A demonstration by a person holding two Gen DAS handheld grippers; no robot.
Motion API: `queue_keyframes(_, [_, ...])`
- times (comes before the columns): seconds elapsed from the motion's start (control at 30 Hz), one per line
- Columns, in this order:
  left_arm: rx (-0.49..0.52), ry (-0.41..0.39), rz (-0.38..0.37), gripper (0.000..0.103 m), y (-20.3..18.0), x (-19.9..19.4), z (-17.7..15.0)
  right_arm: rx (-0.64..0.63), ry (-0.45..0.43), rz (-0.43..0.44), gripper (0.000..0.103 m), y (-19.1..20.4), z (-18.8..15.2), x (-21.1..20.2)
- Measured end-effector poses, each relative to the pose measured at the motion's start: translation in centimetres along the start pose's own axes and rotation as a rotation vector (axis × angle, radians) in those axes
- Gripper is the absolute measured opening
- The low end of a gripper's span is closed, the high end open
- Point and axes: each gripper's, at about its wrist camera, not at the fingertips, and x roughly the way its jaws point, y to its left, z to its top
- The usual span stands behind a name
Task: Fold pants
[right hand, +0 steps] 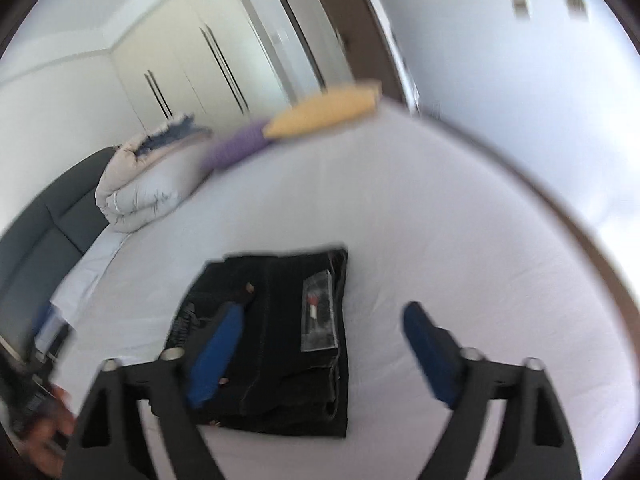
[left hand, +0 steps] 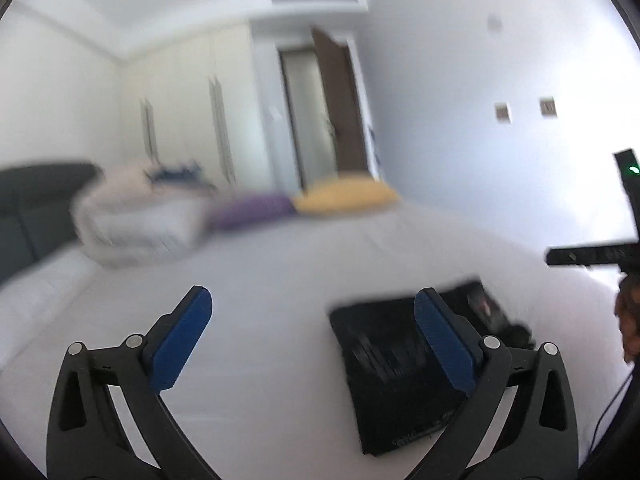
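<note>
Both hand-held grippers, left [left hand: 312,300] and right [right hand: 324,320], gape wide over folded black pants [right hand: 276,340] on a white bed [right hand: 460,240].

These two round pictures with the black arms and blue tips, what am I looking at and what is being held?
There is no robot here. A person holds a hand tool with two jaws in each hand, and each tool has a wide-angle camera looking out along its blue-padded fingers.

One picture is from the left gripper, the other from the right gripper. Both stand wide open with nothing between the jaws.

Below them, black pants lie folded into a neat block on a white bed. Further back are a rolled duvet, a purple pillow and a yellow pillow. The pictures are blurred.
</note>
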Motion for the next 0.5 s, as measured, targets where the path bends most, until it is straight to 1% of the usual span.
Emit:
queue_keyframes(0.03, [-0.022, -0.029, 0.015, 0.103, 0.3, -2.0, 1.1, -0.019, -0.038, -0.014, 0.103, 0.6, 0.1, -1.4])
queue_keyframes(0.07, [-0.042, -0.047, 0.032, 0.103, 0.6, -3.0, 1.9, -0.054, -0.111, -0.029, 0.103, 1.8, 0.2, -3.8])
queue_keyframes(0.1, [-0.062, -0.069, 0.046, 0.103, 0.9, -4.3, 2.6, -0.077, -0.157, -0.041, 0.103, 2.5, 0.4, -5.6])
queue_keyframes(0.13, [-0.077, -0.099, 0.049, 0.103, 1.3, -5.8, 3.2, -0.090, -0.187, -0.046, 0.103, 3.0, 0.6, -6.7])
queue_keyframes(0.17, [-0.081, -0.137, 0.042, 0.103, 1.5, -7.7, 3.9, -0.106, -0.243, -0.053, 0.103, 3.7, 0.9, -8.8])
queue_keyframes(0.2, [-0.076, -0.157, 0.041, 0.103, 1.4, -8.8, 4.2, -0.110, -0.276, -0.057, 0.103, 4.3, 1.3, -9.8])
queue_keyframes(0.23, [-0.064, -0.182, 0.048, 0.103, 1.3, -10.2, 4.7, -0.112, -0.321, -0.061, 0.103, 4.7, 1.6, -11.5])
queue_keyframes(0.27, [-0.050, -0.210, 0.072, 0.103, 1.2, -11.6, 4.9, -0.114, -0.346, -0.065, 0.103, 5.0, 1.8, -12.3])
queue_keyframes(0.3, [-0.040, -0.224, 0.084, 0.103, 0.9, -12.5, 5.2, -0.115, -0.391, -0.073, 0.103, 5.5, 2.0, -13.9])
queue_keyframes(0.4, [-0.001, -0.228, 0.087, 0.103, 0.7, -15.0, 5.9, -0.129, -0.489, -0.068, 0.103, 6.7, 2.3, -17.3])
queue_keyframes(0.5, [0.074, -0.239, 0.119, 0.103, 0.0, -17.1, 5.9, -0.153, -0.557, -0.094, 0.103, 7.8, 1.7, -20.2])
